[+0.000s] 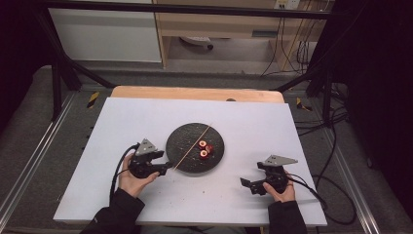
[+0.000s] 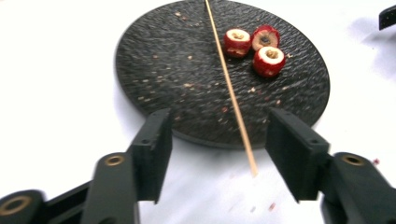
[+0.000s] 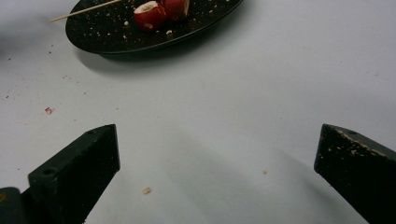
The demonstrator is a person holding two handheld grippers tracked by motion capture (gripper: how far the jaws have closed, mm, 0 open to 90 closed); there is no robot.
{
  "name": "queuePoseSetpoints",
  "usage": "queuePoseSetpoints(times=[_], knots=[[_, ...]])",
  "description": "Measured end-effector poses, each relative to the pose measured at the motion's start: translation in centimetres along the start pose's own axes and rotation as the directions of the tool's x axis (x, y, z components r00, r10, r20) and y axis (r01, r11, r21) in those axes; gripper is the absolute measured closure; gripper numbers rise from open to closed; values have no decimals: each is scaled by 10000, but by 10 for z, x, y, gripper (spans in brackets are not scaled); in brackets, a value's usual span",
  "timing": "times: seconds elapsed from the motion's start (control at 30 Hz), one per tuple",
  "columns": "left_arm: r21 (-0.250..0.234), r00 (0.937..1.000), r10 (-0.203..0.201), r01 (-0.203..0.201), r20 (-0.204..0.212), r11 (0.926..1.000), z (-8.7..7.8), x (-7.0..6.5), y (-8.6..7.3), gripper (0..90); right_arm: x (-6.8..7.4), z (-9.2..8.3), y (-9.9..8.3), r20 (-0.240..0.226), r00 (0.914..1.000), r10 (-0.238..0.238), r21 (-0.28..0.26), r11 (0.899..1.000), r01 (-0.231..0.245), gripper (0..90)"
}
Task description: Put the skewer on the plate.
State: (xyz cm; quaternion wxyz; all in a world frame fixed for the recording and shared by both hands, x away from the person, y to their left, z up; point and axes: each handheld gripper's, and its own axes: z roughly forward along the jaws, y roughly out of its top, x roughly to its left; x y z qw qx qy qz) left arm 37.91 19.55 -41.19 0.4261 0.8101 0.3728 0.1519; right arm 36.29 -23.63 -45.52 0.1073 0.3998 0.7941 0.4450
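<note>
A round, flat black plate [image 1: 181, 141] with a rough, pebbled surface sits at the centre of the high view on the smooth white tabletop [image 1: 253, 126]. Pale crumbs speckle it. Across it lies a thin, straight wooden skewer [image 1: 194, 145], its long axis running from upper right to lower left in that frame; the lower-left tip juts past the plate's rim toward the left claw [image 1: 168, 166]. In the left gripper view that tip rests on the tabletop between the two blocky black jaws, which stand wide apart and hold nothing. Right of the skewer, three small fruit pieces [image 2: 254, 45] cluster together, red-skinned, with pale cut tops and brownish cored centres. The right claw [image 1: 245, 183] rests low on the tabletop at the lower right of the high view, well apart from the plate, its jaws spread wide and empty. A few loose crumbs [image 3: 146, 190] lie on the white surface.
</note>
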Motion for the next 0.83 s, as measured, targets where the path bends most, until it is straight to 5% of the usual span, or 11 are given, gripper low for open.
queuePoseSetpoints(times=[0.37,0.57,0.83], knots=[[-57,9996,-117,116,-239,9999,-30,25,-44,70,0,1,0,-39,10000,-90,38,10000,90,10],[124,9989,-137,143,-453,9998,-36,29,-64,36,1,1,-1,-111,9998,-135,143,9998,136,10],[218,9990,-251,259,-375,9994,-36,34,-69,40,1,2,-2,-153,9997,-174,242,9995,178,10]])
